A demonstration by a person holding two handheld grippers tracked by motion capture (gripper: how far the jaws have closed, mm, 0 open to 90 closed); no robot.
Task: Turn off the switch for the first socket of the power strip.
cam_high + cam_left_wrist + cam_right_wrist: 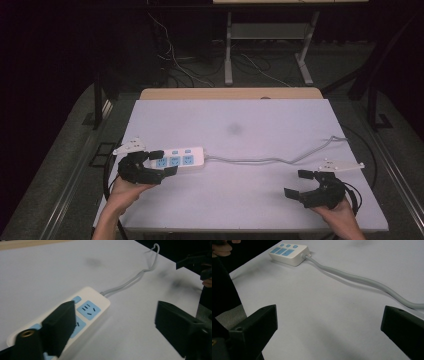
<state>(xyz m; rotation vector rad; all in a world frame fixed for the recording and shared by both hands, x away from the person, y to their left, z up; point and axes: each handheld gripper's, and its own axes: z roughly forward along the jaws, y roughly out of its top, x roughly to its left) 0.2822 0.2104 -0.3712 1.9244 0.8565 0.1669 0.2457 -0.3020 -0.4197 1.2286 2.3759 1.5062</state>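
While both grippers stand spread, a white power strip (175, 159) lies at left of frame.
Left gripper (162, 163) straddles its end, pads not pressing; right gripper (297, 183) holds nothing; no lettering legible.

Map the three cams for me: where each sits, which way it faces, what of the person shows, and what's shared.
High view: above the person's side, facing forward and down on the table; forearms, left tongs, right tongs.
Left gripper view: on the left tongs, facing the power strip; wide jaws.
Right gripper view: on the right tongs, facing across the table; open jaws.
Shared: power strip and its grey cable.
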